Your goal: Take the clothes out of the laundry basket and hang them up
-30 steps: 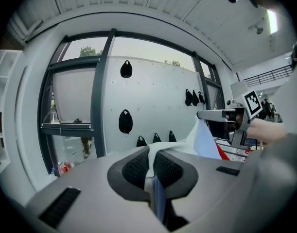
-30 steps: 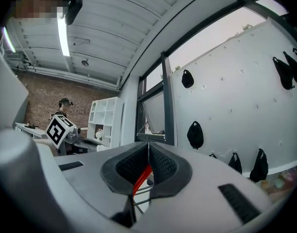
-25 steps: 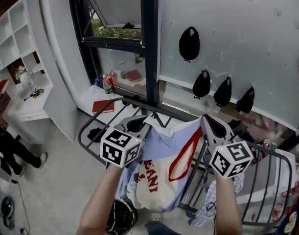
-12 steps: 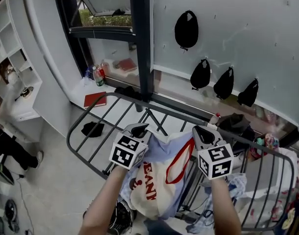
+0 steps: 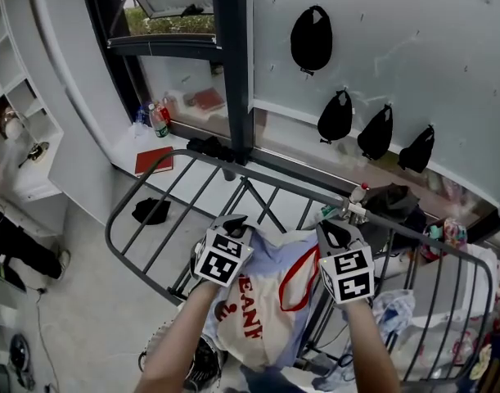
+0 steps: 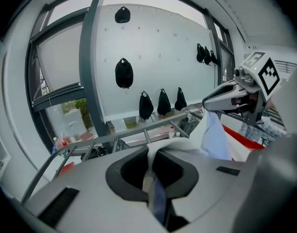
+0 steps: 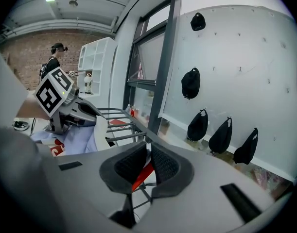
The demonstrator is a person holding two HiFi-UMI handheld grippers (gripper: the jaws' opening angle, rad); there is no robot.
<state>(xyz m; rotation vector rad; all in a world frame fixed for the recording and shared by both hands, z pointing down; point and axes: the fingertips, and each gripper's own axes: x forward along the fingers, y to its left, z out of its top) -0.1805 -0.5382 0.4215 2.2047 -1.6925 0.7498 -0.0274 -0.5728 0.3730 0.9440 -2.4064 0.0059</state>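
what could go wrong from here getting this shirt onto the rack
1. The right gripper pinches only the red trim, and its jaws have just been opening. That side may slip free, leaving the shirt hanging from the left gripper alone.
2. The shirt hangs bunched at the near edge of the drying rack, so it could slide off rather than drape over the bars.

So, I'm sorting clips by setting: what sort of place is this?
Likely an indoor laundry-drying corner: a grey metal drying rack stands by a dark-framed window, a cream garment with red lettering is held over it, and black caps hang on the white wall.
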